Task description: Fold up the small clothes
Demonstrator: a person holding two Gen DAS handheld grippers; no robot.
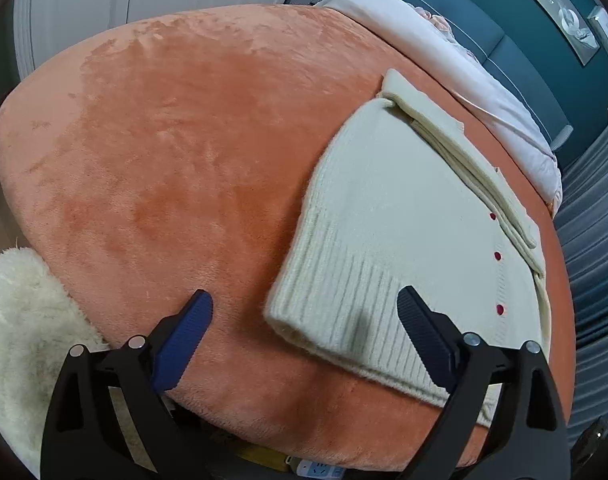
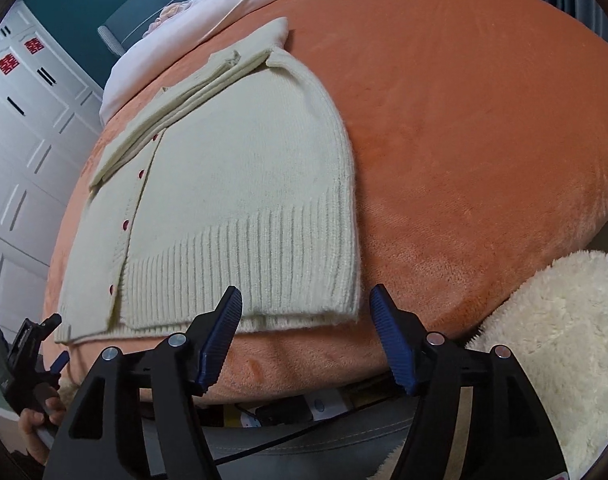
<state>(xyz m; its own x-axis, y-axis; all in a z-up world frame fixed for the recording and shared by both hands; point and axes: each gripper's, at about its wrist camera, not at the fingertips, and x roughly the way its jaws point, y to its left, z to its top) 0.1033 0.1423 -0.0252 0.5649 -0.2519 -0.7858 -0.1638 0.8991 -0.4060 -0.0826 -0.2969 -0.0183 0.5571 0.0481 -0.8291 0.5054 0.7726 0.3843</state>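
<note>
A cream knitted cardigan [image 1: 388, 216] with small red buttons lies flat on the orange plush bed cover [image 1: 176, 140], its sleeves folded in along the far side. It also shows in the right wrist view [image 2: 240, 184], ribbed hem toward me. My left gripper [image 1: 304, 320] is open and empty, hovering over the cardigan's near hem corner. My right gripper [image 2: 306, 320] is open and empty, just in front of the hem's right corner. The left gripper [image 2: 36, 344] appears at the lower left of the right wrist view, held by a hand.
A fluffy white rug or cushion [image 2: 564, 344] lies beside the bed, also visible in the left wrist view [image 1: 24, 320]. A pale duvet [image 1: 464, 72] and teal headboard [image 1: 524, 48] are at the bed's far end. White wardrobe doors [image 2: 20, 140] stand nearby. A power strip [image 1: 320, 470] lies under the bed edge.
</note>
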